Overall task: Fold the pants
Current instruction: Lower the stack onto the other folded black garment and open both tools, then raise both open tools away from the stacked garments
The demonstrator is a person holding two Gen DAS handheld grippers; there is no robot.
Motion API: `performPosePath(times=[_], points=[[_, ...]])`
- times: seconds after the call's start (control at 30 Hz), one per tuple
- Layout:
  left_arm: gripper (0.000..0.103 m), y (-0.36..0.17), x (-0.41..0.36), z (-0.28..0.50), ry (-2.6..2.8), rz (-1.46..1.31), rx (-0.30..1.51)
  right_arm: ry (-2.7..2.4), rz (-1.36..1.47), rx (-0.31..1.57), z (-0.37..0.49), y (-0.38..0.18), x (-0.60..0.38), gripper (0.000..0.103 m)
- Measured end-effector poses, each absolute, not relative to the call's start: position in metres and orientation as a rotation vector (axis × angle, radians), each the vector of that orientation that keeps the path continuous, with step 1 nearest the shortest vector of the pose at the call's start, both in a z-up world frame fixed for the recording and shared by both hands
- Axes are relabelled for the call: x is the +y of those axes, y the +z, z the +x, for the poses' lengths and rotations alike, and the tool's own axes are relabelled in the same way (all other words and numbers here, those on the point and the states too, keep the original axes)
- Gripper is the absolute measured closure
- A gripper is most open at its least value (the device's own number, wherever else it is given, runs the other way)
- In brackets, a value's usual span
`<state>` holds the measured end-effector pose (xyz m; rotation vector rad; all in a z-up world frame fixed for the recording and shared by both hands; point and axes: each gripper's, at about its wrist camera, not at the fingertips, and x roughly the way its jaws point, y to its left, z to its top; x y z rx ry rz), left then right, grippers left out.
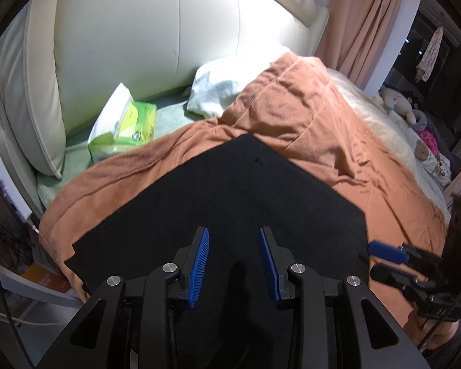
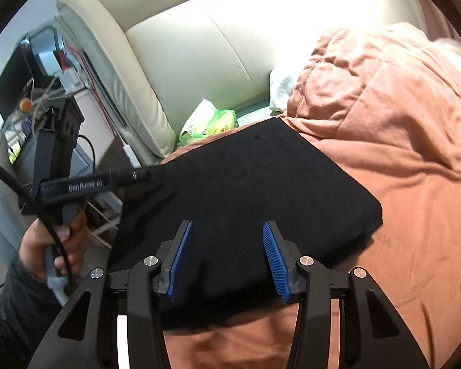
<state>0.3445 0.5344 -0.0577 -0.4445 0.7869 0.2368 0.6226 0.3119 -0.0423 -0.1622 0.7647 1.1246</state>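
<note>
pants (image 1: 230, 190) folded flat on blanket (image 1: 307, 117); both grippers' fingers (image 1: 199, 264) apart, empty.

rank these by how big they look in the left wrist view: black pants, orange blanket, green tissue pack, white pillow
1. orange blanket
2. black pants, though they lie nearest the camera, which enlarges them
3. and 4. green tissue pack and white pillow look alike; the blanket hides part of the pillow

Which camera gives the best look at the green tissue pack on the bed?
The left wrist view: the green tissue pack sits in plain sight beside the cream headboard, sharp and well lit. In the right wrist view the pack is smaller, blurred, and partly hidden behind the black folded pants.
</note>
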Motion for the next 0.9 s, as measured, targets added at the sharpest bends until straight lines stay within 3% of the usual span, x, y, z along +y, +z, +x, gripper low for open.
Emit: performPosePath(times=[0.13, 0.3, 0.9], points=[[0.067, -0.078, 0.538, 0.353, 0.261, -0.415, 0.830, 1.147, -0.228, 0.740, 0.624, -0.053, 0.335, 0.058], [0.069, -0.100, 0.540, 0.357, 0.281, -0.405, 0.860, 1.114, -0.325, 0.702, 0.637, -0.071, 0.349, 0.071], [0.069, -0.110, 0.495, 0.303, 0.283, -0.422, 0.899, 1.009, -0.459, 0.798, 0.618, -0.082, 0.333, 0.071]])
